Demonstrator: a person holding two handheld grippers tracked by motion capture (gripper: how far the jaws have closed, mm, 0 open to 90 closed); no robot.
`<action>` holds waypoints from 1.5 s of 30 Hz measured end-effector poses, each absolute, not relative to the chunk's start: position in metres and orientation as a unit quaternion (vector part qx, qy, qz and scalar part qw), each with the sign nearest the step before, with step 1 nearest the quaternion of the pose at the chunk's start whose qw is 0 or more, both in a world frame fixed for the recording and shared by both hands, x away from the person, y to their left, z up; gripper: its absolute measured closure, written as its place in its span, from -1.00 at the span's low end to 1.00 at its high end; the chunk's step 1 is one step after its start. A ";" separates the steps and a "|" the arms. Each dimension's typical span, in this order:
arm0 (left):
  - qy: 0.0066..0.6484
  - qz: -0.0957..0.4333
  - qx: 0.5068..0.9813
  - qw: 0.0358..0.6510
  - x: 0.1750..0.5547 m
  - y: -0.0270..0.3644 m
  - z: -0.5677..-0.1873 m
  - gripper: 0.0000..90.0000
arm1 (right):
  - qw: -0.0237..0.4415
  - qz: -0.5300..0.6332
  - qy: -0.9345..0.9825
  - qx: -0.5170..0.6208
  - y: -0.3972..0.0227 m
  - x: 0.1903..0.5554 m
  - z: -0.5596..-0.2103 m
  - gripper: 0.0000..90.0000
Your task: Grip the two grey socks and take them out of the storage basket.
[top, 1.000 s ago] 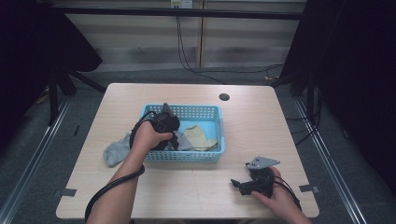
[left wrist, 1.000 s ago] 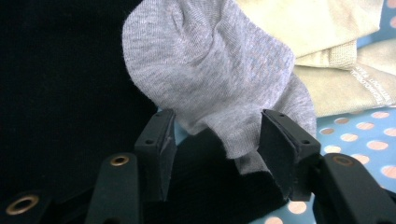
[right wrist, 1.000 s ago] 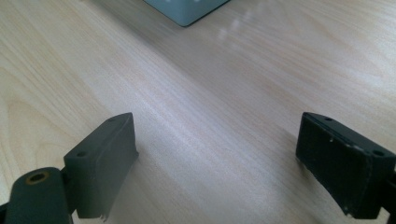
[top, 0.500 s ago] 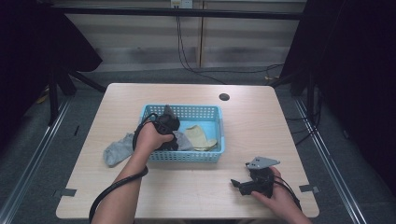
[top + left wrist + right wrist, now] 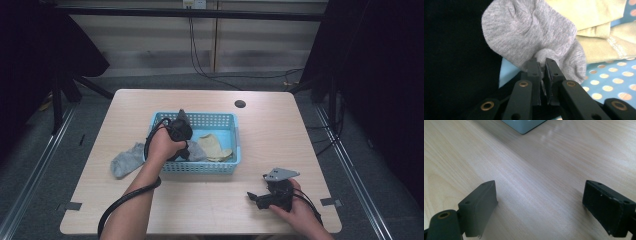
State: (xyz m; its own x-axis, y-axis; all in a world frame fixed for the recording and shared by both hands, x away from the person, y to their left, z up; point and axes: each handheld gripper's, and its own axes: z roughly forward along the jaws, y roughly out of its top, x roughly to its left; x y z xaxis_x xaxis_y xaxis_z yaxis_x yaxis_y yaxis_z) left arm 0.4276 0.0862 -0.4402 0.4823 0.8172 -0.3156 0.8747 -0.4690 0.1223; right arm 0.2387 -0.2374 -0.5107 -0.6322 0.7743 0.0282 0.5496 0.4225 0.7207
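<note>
A blue basket (image 5: 200, 167) stands mid-table. My left gripper (image 5: 186, 149) reaches down into its left half. In the left gripper view its jaws (image 5: 541, 62) have just been closing and now pinch a fold of a grey sock (image 5: 529, 32). That sock (image 5: 196, 153) lies bunched on the basket floor (image 5: 609, 82) beside a pale yellow sock (image 5: 215, 147) (image 5: 599, 32). A second grey sock (image 5: 127, 159) lies on the table just left of the basket. My right gripper (image 5: 256, 197) rests on the table near the front right. Its jaws (image 5: 539, 207) stand wide open over bare wood.
The wooden table (image 5: 210, 210) has a dark round hole (image 5: 240, 104) near its back edge. A corner of the basket (image 5: 524, 125) lies ahead of the right gripper. A black cable (image 5: 120, 210) trails from the left gripper along the forearm.
The left hand has shifted only slightly inside the basket, over the grey sock. The right hand and its gripper have stayed where they were.
</note>
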 end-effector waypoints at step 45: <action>0.484 -0.060 0.863 0.134 0.439 0.105 -0.358 0.86 | 0.155 0.359 0.829 0.399 -0.238 0.239 -0.510 -0.74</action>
